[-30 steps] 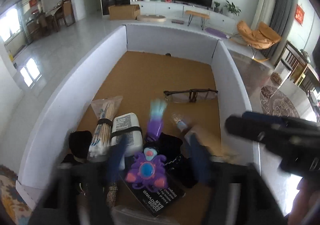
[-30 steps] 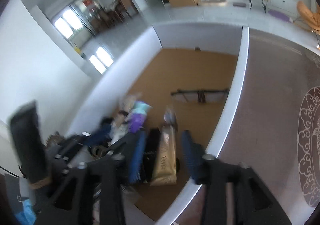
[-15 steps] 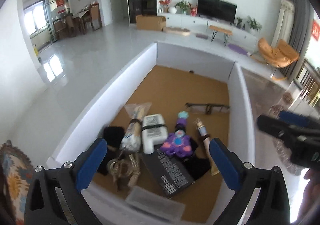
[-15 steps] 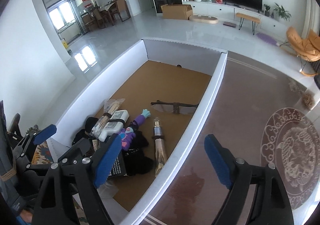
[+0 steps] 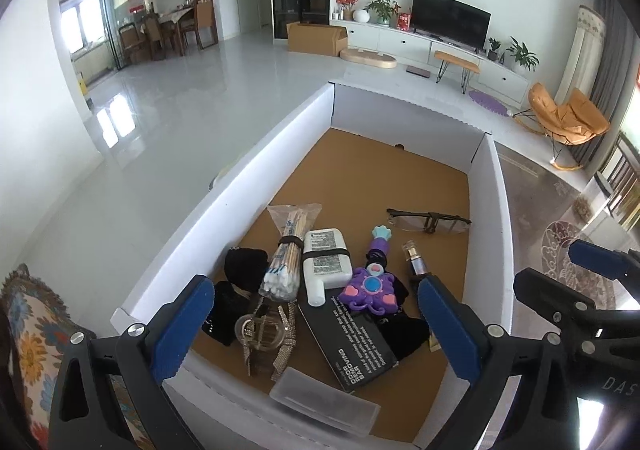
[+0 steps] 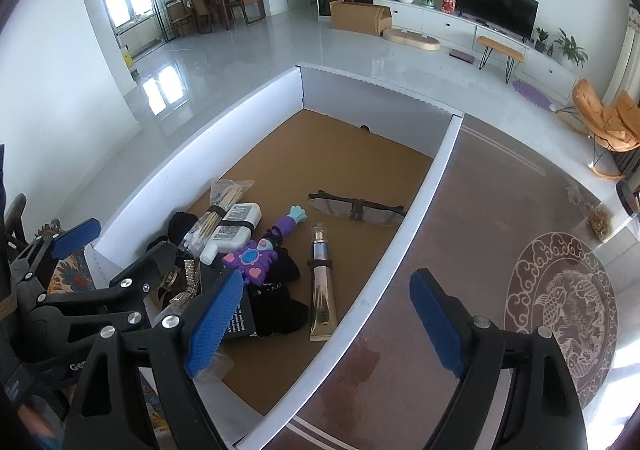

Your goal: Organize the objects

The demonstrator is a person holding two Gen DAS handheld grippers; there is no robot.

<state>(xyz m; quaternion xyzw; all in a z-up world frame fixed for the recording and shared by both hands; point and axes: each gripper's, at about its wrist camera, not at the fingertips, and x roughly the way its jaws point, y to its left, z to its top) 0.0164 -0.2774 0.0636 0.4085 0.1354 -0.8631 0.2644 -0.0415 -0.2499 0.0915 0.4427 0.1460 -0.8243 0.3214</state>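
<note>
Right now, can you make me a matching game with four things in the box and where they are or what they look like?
Things:
1. glasses
2. octopus toy
3. cotton swabs
4. clear case

Clues:
A. purple with pink hearts
B. bundled in a black band
C. alone, farthest from the grippers
D. nearest the camera, by the near wall

Pairs: 1-C, 2-A, 3-B, 4-D
</note>
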